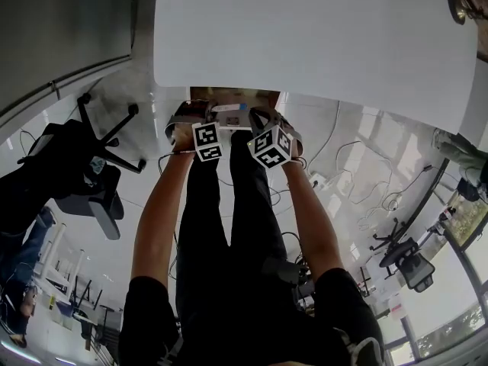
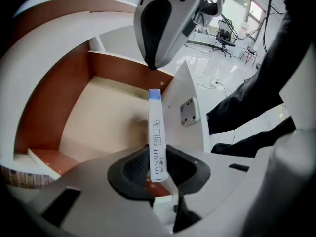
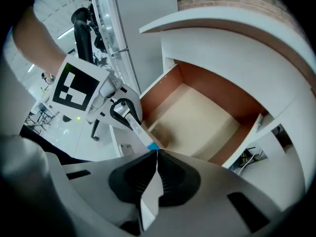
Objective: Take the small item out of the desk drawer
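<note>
The desk drawer [image 2: 103,117] stands pulled out, its pale floor bare between brown walls. A narrow white box with a blue end [image 2: 156,132] sticks up over the drawer's front part, and my left gripper [image 2: 157,168] is shut on its lower end. In the right gripper view the same box [image 3: 138,131] reaches from the left gripper [image 3: 116,107] toward my right jaws. My right gripper [image 3: 154,174] is shut on the thin white edge of the drawer front [image 3: 150,196]. In the head view both grippers [image 1: 200,124] [image 1: 268,128] sit side by side at the drawer [image 1: 232,96] under the white desk top [image 1: 320,36].
A black office chair [image 1: 84,166] stands to the left on the glossy floor. Cables and a power strip [image 1: 316,180] lie to the right of the person's legs. More chairs [image 1: 408,261] stand further right. The white desk top overhangs the drawer.
</note>
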The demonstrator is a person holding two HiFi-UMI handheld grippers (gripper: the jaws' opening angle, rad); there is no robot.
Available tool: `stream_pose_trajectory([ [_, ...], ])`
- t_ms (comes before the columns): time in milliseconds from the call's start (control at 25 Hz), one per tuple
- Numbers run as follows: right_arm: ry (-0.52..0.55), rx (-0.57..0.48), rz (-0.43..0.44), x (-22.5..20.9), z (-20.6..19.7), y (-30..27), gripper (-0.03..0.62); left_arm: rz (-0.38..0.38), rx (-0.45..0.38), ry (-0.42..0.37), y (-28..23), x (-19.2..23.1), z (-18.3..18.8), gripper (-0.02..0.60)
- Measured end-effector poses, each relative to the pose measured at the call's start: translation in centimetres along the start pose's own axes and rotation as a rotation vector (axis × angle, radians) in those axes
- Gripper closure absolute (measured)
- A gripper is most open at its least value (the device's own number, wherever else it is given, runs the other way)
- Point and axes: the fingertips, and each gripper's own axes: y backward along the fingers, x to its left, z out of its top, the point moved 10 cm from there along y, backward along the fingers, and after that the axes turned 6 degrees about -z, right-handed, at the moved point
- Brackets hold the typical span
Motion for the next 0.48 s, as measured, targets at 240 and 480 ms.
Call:
stream_pose_trajectory([
  [240, -0.102, -0.068, -0.044, 1.5, 2.6, 6.9, 0.565, 0.051, -0.038, 0.166, 6.5, -2.4, -1.3, 0.491],
  [480, -0.225, -0.190, -0.088, 3.1, 5.3, 16.4, 0.565, 0.057, -0.271, 0.615, 16.2, -6.2, -4.1, 0.491],
])
